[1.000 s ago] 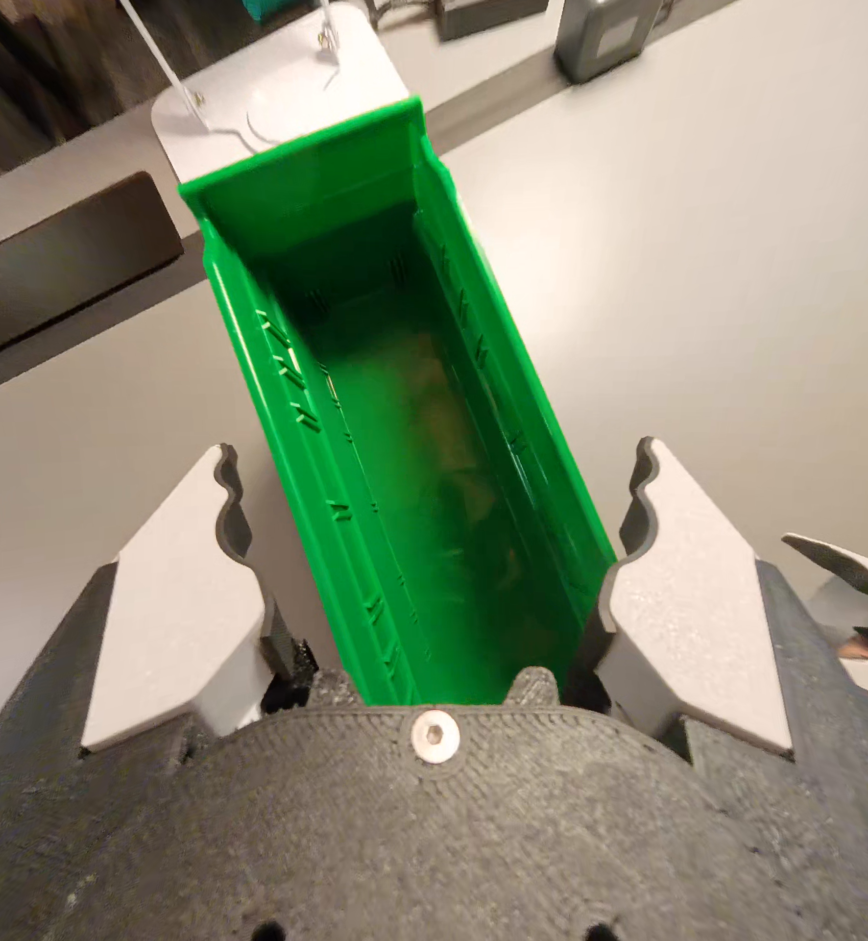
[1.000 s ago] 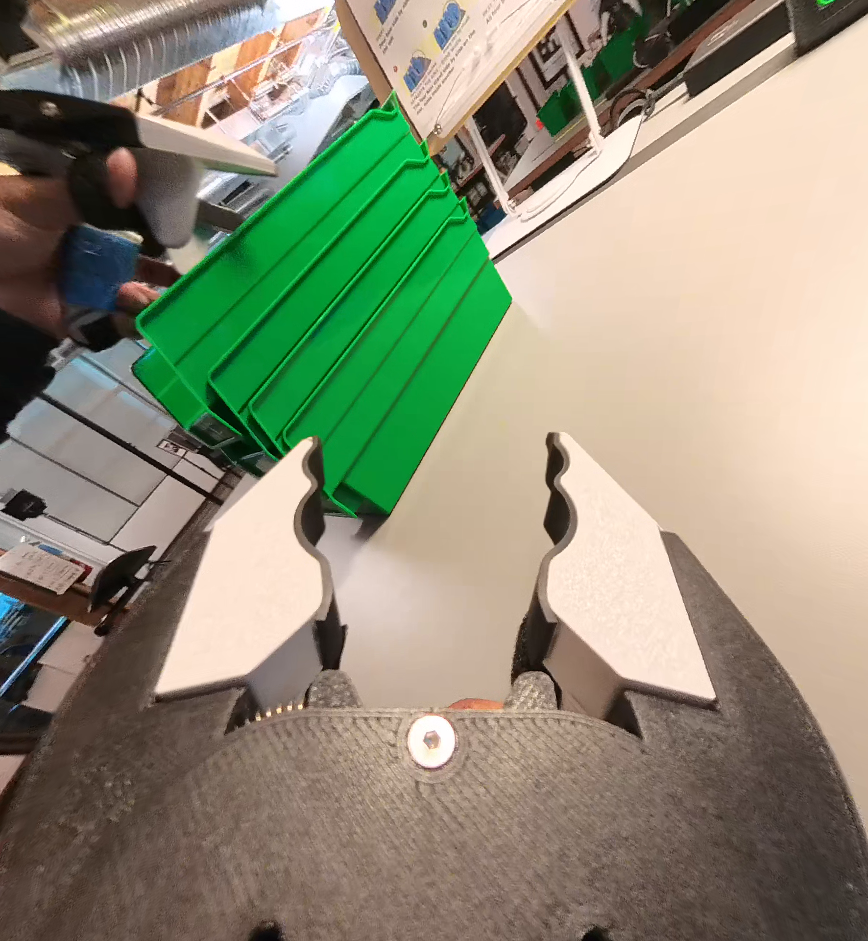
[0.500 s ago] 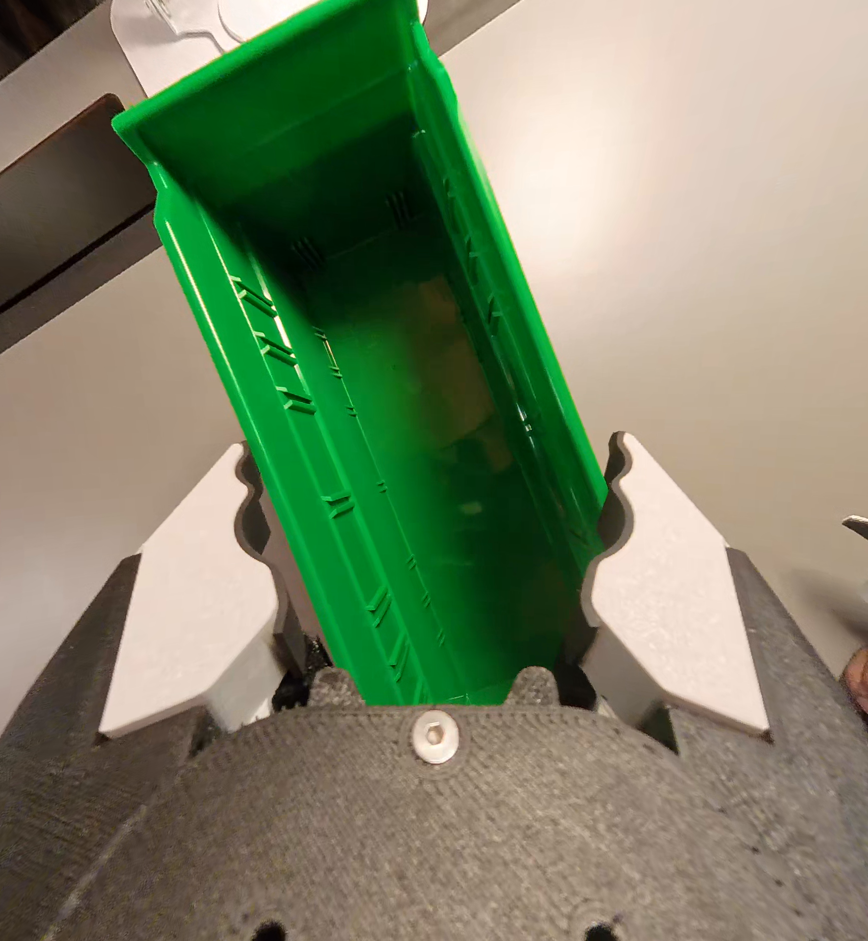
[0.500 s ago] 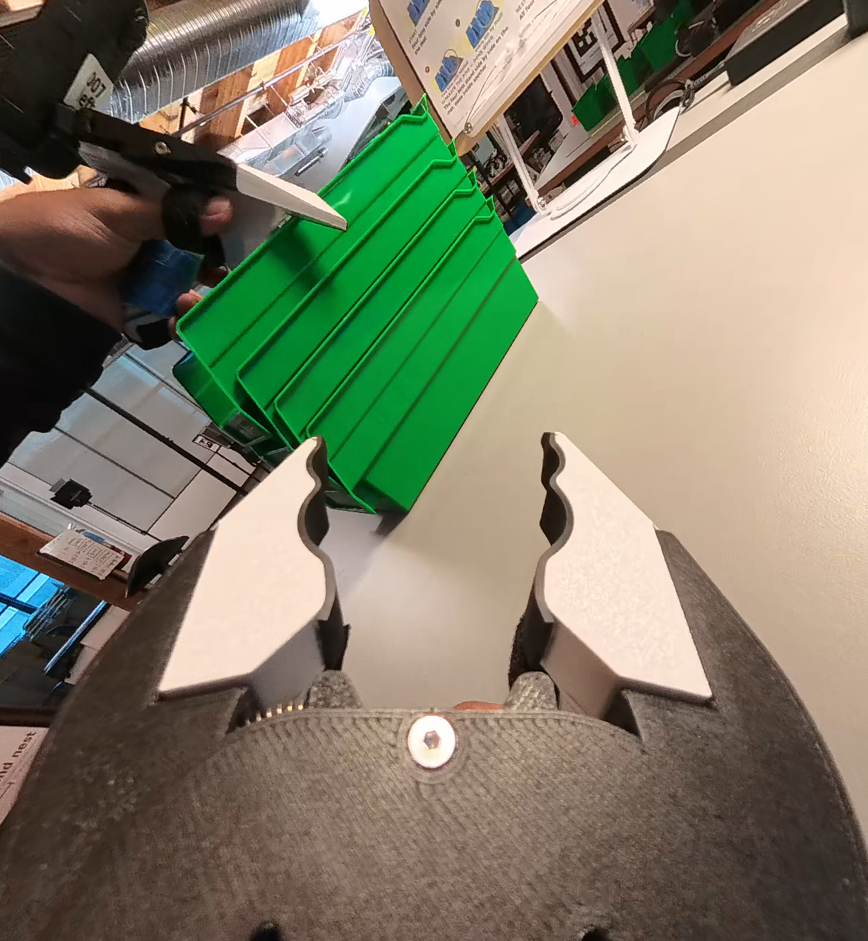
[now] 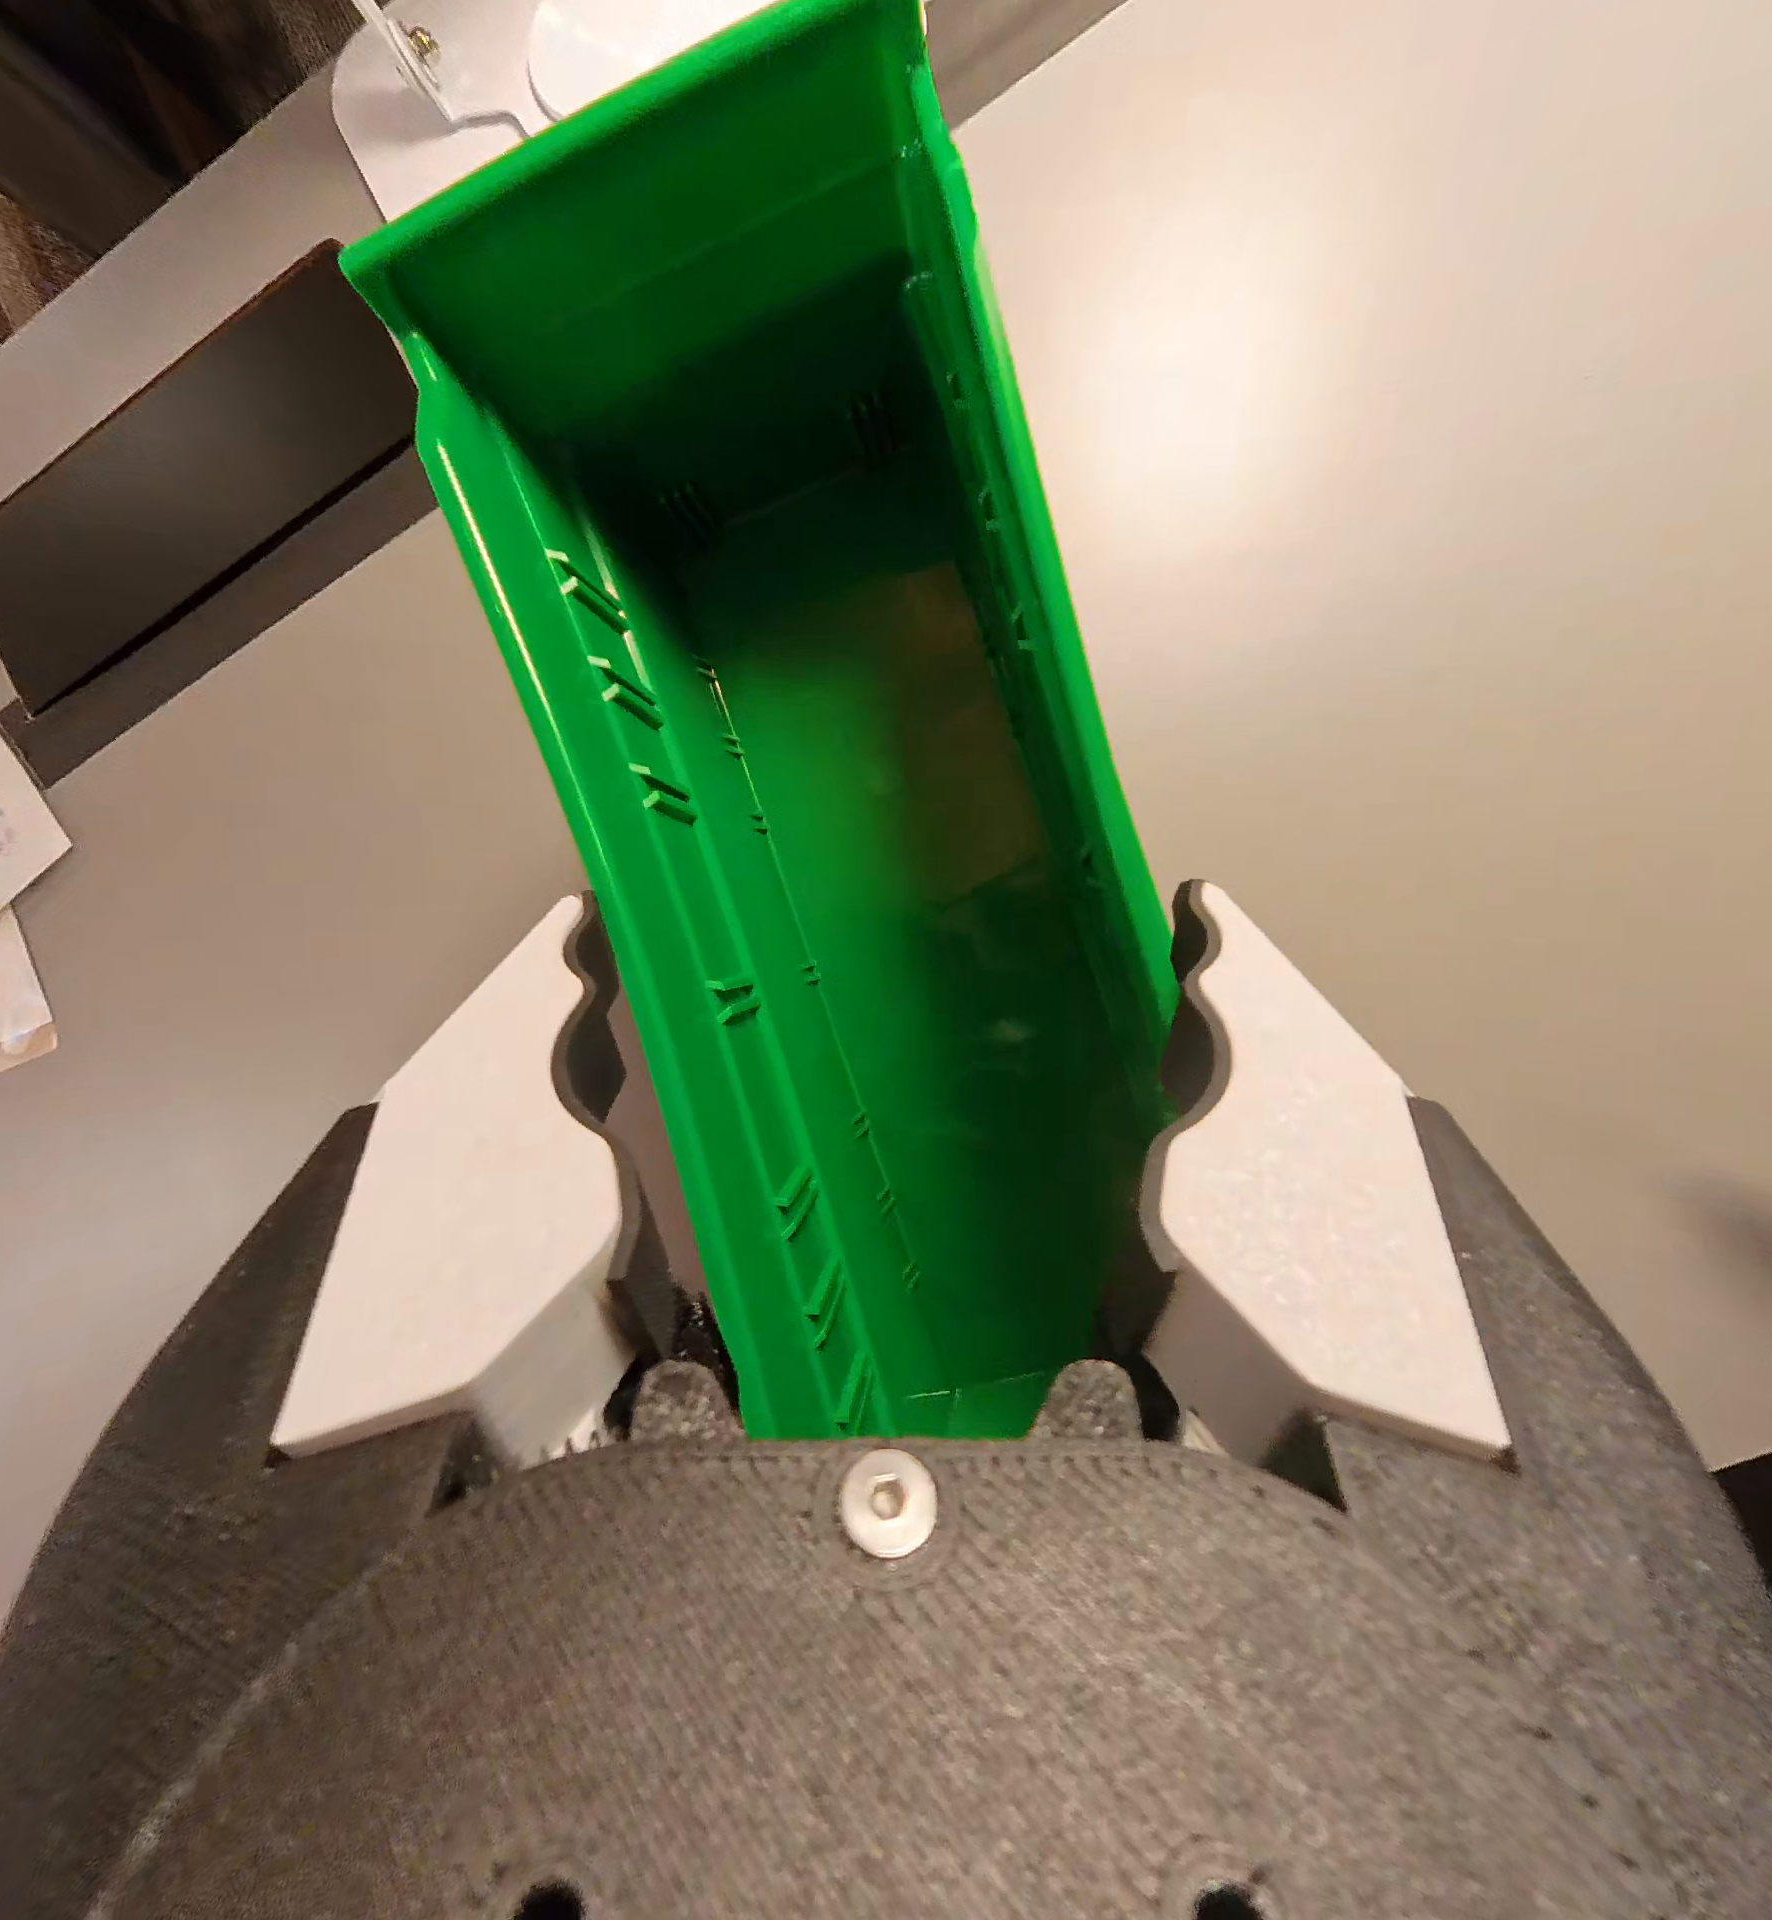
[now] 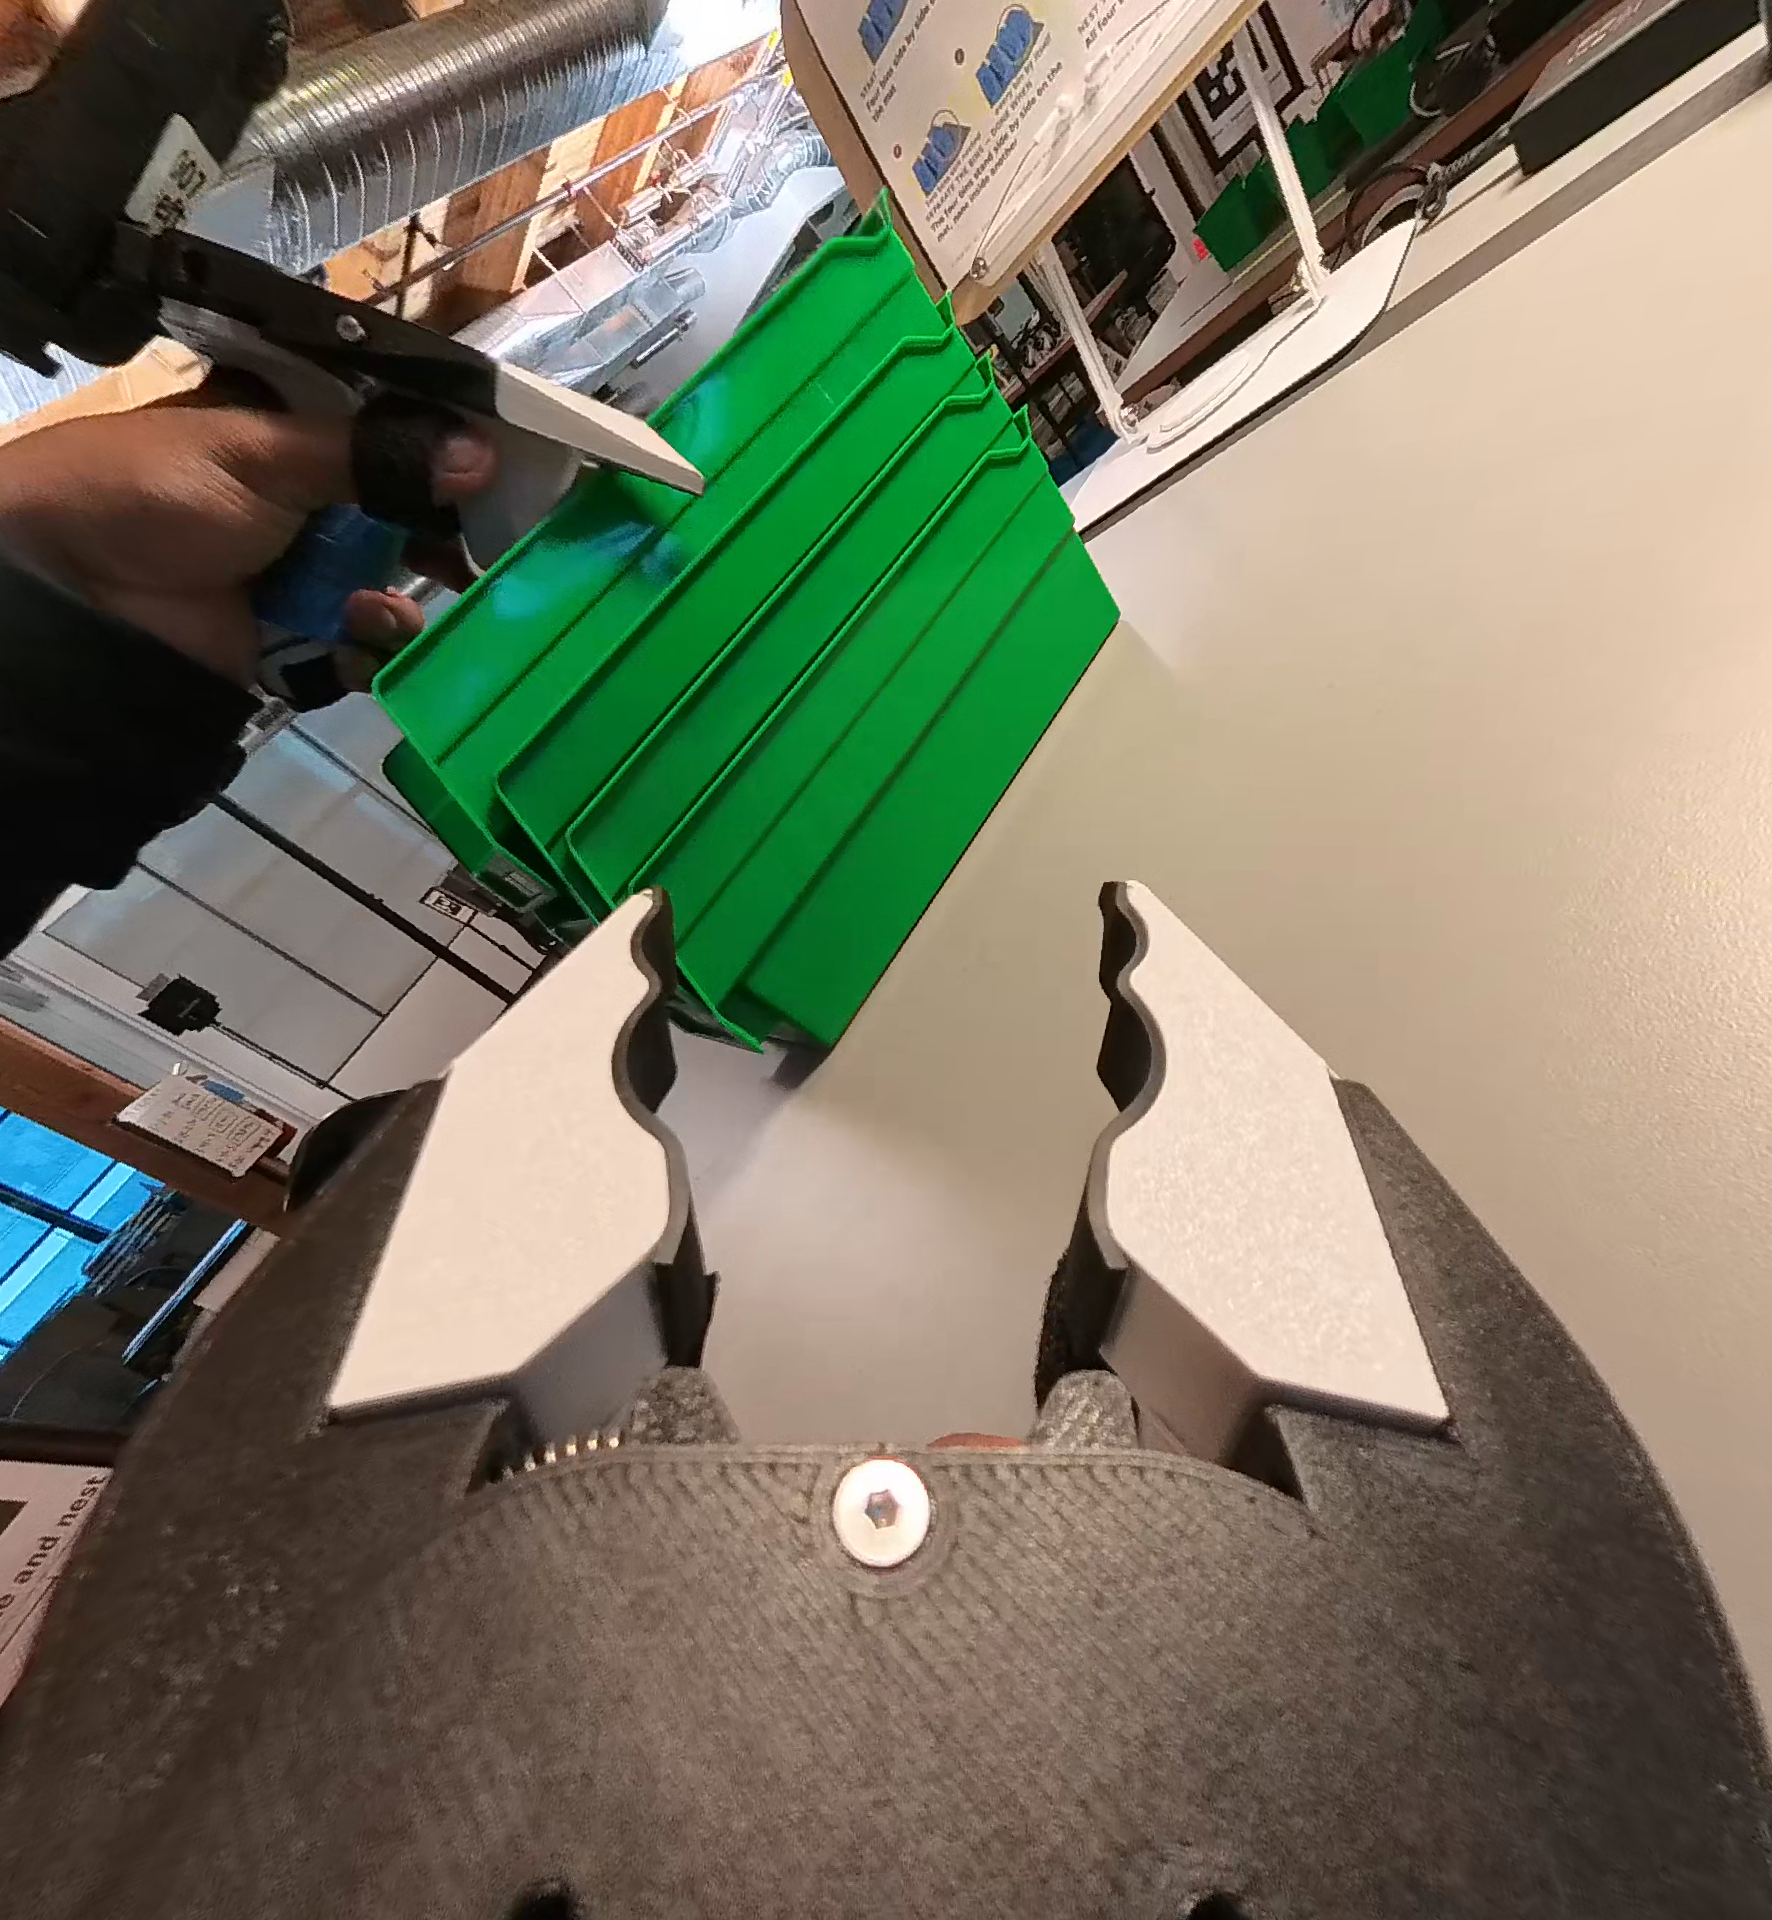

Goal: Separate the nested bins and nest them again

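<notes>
- Left wrist view: the left gripper (image 5: 887,997) straddled the near end of the top green bin (image 5: 840,665). The right-hand pad (image 5: 1188,1023) lay against the bin's side wall; the left-hand pad (image 5: 581,997) looked to be touching the rim, though the contact was hard to read. Counted as clamped across the bin's width. The bin pointed away over the pale table (image 5: 1433,520), toward a white stand base (image 5: 425,114) and a dark box (image 5: 165,520).
- Right wrist view: the right gripper (image 6: 882,997) hung low over the table (image 6: 1433,831), jaws well apart, nothing between them. The nested stack of bins (image 6: 757,675) stood just ahead, tilted, with four stepped rims showing. The left gripper (image 6: 591,436) was at the top bin's rim, held by a hand (image 6: 144,520). A sign board (image 6: 975,114) stood behind.
- Judgement: separation of the top bin was barely begun. To do it well, the right gripper should pin the lower bins by a rim before the left pulls.
- Pull along the nesting direction, not sideways, or the whole stack may lift or topple.
</notes>
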